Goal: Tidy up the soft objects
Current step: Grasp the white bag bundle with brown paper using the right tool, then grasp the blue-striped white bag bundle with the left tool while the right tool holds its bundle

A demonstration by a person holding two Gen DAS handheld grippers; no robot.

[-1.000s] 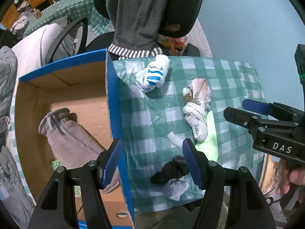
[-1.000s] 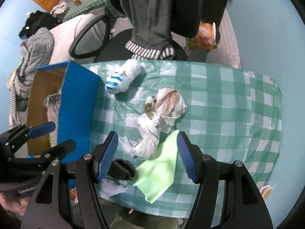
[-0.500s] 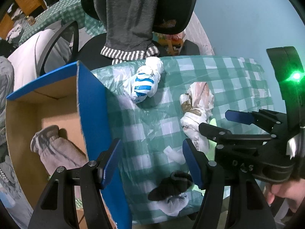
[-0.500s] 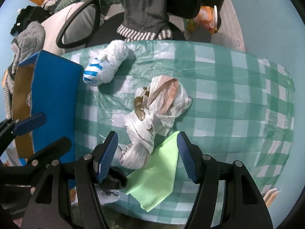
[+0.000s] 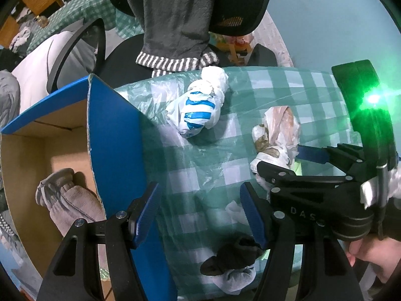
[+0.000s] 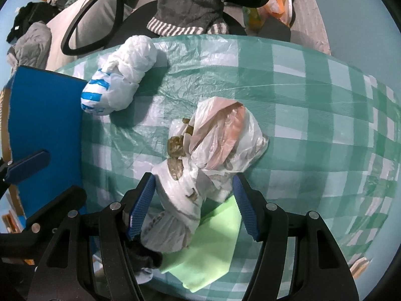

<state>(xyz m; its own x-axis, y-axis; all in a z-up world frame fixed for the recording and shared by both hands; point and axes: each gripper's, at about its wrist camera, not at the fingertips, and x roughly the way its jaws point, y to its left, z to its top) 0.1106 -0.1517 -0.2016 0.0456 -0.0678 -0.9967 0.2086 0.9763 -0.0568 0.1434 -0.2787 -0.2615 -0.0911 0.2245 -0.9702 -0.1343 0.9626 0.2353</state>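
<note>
A knotted white plastic bag (image 6: 180,200) with brownish contents lies on the checked tablecloth, half on a light green cloth (image 6: 213,245). My right gripper (image 6: 194,193) is open and straddles the bag's lower half, one pad on each side. My left gripper (image 5: 200,208) hangs open over bare cloth beside the blue box wall (image 5: 112,138), with nothing between its fingers. Just below it lies a black sock (image 5: 233,255) on a pale grey one (image 5: 238,278). A white bag bundle with blue stripes (image 5: 198,110) rests near the table's far edge. The right gripper (image 5: 288,163) also shows at the right of the left wrist view.
The cardboard box, blue outside, stands left of the table and holds a grey garment (image 5: 67,200). Behind the table is an office chair with a dark grey striped-hem garment (image 5: 175,25) draped over it. A hand (image 5: 371,255) grips the right tool. The light blue wall is on the right.
Both grippers have sunk toward the table. The right one has come down over the knotted white bag, which now lies between its fingers. Jaw widths look unchanged.
</note>
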